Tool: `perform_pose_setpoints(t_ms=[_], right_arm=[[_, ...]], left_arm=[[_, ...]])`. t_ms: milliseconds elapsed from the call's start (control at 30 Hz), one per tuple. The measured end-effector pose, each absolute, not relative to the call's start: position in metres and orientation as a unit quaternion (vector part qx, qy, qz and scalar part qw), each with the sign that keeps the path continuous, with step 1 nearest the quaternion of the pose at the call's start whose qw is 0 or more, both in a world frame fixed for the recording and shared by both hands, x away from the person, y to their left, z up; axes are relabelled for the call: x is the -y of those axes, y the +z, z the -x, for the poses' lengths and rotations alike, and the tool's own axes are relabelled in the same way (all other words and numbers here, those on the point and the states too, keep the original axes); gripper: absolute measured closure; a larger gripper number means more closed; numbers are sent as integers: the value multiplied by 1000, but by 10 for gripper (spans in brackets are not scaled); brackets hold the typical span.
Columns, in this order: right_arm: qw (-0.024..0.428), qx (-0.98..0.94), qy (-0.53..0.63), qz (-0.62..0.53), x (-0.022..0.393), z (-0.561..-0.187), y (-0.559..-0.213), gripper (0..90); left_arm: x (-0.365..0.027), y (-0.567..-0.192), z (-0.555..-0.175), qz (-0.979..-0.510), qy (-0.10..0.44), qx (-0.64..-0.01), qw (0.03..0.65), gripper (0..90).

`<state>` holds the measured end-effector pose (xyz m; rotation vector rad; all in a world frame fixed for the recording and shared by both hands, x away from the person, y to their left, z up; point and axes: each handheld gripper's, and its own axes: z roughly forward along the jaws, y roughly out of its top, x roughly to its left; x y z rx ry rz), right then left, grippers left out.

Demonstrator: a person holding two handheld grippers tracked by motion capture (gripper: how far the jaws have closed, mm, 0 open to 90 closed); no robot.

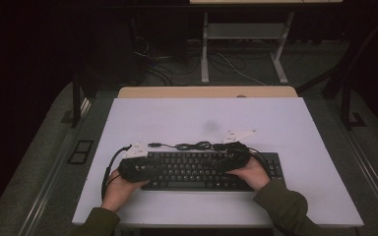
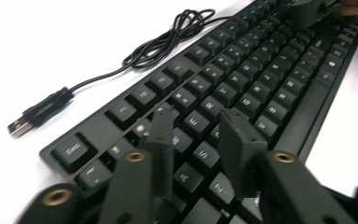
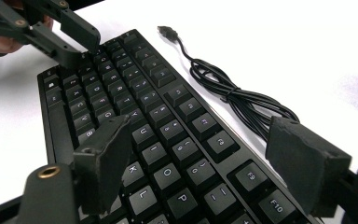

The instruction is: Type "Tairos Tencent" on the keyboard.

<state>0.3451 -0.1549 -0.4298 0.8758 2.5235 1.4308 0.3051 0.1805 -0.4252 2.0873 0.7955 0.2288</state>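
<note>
Black keyboard [image 1: 197, 169]: lay flat near the bench's [image 1: 295, 128] near edge, long side along it.
Cable [image 1: 192, 145]: bundled just behind the keyboard, plug [image 2: 25, 120] loose on the white top.
Left gripper [image 2: 193, 135]: over the keyboard's left end, jaws narrowed above the keys, gripping nothing.
Right gripper [image 3: 200, 154]: over the right end, jaws wide apart, gripping nothing.

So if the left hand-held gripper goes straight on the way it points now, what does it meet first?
Probably the black keyboard itself: the left hand-held gripper hangs low over the letter keys at that end, jaws apart with nothing between them. Farther along sits the right hand-held gripper.
</note>
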Motion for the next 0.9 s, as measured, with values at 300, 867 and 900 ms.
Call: perform_pose_setpoints(t_ms=[300, 867, 900], right_arm=[[57, -832, 470, -290, 155, -345, -430, 221], [57, -832, 469, -292, 155, -345, -430, 222], [57, -832, 468, -292, 155, -345, -430, 222]], left_arm=[[-189, -428, -309, -840, 74, -329, 425, 890], [-184, -430, -309, -844, 59, -324, 422, 891], [-183, -430, -309, -844, 59, -324, 424, 891]])
